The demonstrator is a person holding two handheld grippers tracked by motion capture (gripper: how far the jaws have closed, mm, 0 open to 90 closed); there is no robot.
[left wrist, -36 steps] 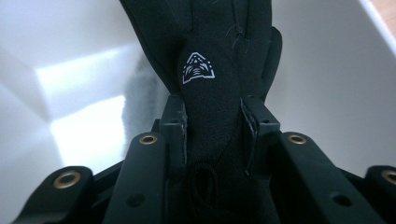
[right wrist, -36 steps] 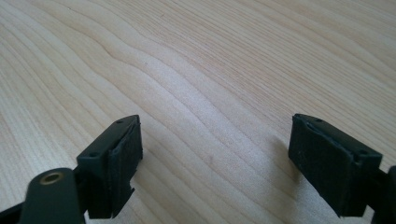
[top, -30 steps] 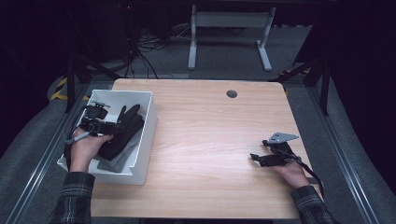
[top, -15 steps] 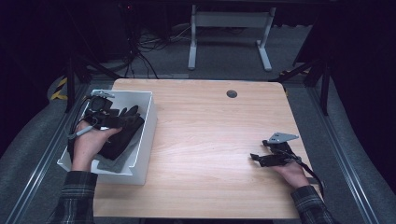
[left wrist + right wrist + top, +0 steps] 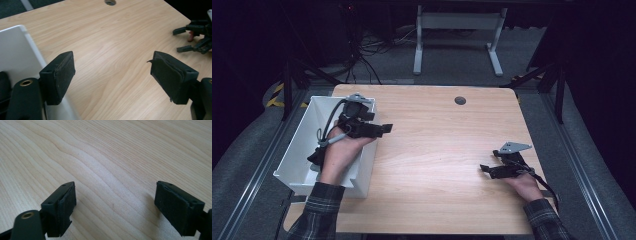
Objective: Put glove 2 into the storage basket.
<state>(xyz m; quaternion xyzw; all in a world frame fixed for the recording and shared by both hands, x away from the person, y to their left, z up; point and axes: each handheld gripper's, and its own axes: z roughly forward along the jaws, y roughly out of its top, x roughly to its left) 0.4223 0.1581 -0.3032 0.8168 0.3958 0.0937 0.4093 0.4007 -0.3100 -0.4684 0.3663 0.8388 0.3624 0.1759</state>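
A white bin point(image 5: 297, 145) stands at the table's left edge, with a black item point(image 5: 314, 157) lying inside it, mostly hidden by the person's left hand. My left gripper point(image 5: 382, 130) hovers over the bin's right wall point(image 5: 22, 47) and points right across the table. Its jaws have just been opening and stand wide apart, with bare wood between the pads point(image 5: 112, 72). My right gripper point(image 5: 489, 161) rests low on the wood at the right, open and empty point(image 5: 115, 205). The left gripper view also catches it far off point(image 5: 192, 37).
The wooden table point(image 5: 437, 150) has a round cable hole point(image 5: 460, 100) near its far edge. A grey desk frame point(image 5: 457, 35) and cables lie on the dark floor behind. Metal rails run along both sides of the table.
My left gripper rose out of the bin and moved right over its wall, with its jaws spreading wider. The black item stayed in the bin. The right gripper kept still.
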